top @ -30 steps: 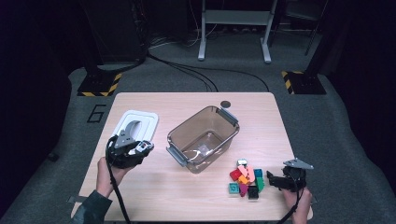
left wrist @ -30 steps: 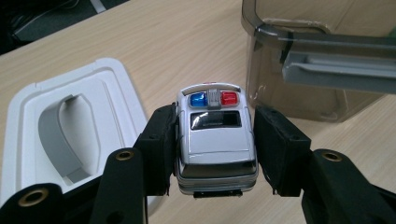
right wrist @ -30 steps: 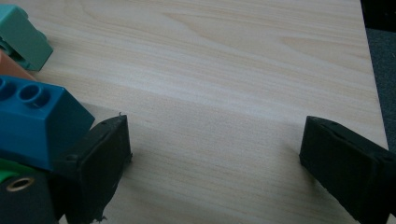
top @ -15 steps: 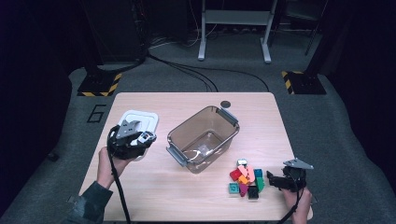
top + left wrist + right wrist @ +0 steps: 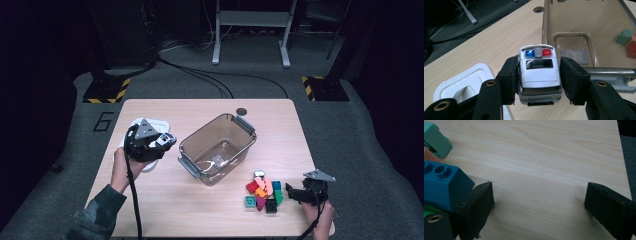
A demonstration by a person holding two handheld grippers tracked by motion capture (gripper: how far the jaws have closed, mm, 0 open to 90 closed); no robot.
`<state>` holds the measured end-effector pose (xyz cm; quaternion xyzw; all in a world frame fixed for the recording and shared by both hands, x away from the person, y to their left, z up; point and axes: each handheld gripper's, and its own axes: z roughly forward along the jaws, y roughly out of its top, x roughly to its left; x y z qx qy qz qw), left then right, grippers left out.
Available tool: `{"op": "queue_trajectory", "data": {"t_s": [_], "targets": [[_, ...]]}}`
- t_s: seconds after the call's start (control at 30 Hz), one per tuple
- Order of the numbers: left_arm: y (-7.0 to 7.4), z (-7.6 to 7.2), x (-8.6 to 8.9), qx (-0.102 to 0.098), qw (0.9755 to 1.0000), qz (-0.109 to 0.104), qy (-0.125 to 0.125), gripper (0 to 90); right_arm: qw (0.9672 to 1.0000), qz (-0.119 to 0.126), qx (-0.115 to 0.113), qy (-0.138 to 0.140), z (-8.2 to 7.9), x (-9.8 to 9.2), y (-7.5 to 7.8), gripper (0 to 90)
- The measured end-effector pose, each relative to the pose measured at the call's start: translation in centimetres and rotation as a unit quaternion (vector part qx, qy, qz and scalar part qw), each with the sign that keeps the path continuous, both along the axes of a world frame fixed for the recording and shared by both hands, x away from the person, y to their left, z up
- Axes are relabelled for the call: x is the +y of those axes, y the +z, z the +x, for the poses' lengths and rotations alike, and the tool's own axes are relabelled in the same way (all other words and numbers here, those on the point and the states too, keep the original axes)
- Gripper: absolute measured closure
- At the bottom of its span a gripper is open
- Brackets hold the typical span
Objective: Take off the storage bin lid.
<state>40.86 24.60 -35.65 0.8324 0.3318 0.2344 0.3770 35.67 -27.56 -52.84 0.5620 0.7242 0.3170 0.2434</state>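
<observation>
2 tongs | left tongs [image 5: 539, 82] clamp glossy silver toy car [image 5: 539, 75] | right tongs [image 5: 539, 205] wide, over woodgrain

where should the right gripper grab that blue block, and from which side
Grip the blue block across its two flat side walls, coming down from above. Its studded top faces up and other blocks crowd it, so a level approach looks blocked. The right gripper sits beside it with jaws open.

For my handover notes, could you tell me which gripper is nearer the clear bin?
Left. The left gripper, holding a toy car, is just beside the bin; the right gripper is farther, beyond the blocks.
</observation>
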Motion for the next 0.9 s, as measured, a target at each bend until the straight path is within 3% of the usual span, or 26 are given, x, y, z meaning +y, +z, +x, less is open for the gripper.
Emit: {"op": "queue_trajectory", "data": {"t_s": [0.2, 0.27, 0.47, 0.9], "targets": [[0.4, 0.7, -1.2, 0.004, 0.9999, 0.004, -0.015, 50.2, 1.0000, 0.000, 0.000, 0.000, 0.0, 0.0, 0.0, 7.9], [0.3, 0.9, -1.8, 0.007, 0.9998, -0.004, -0.016, 50.2, 1.0000, 0.000, 0.000, 0.000, 0.0, 0.0, 0.0, 8.0], [0.5, 1.3, -3.0, 0.012, 0.9992, 0.010, -0.037, 50.2, 1.0000, 0.000, 0.000, 0.000, 0.0, 0.0, 0.0, 8.0], [-0.6, 2.3, -5.7, 0.037, 0.9972, 0.014, -0.064, 50.2, 1.0000, -0.001, -0.001, 0.000, 0.0, 0.0, 0.0, 8.0]]}}
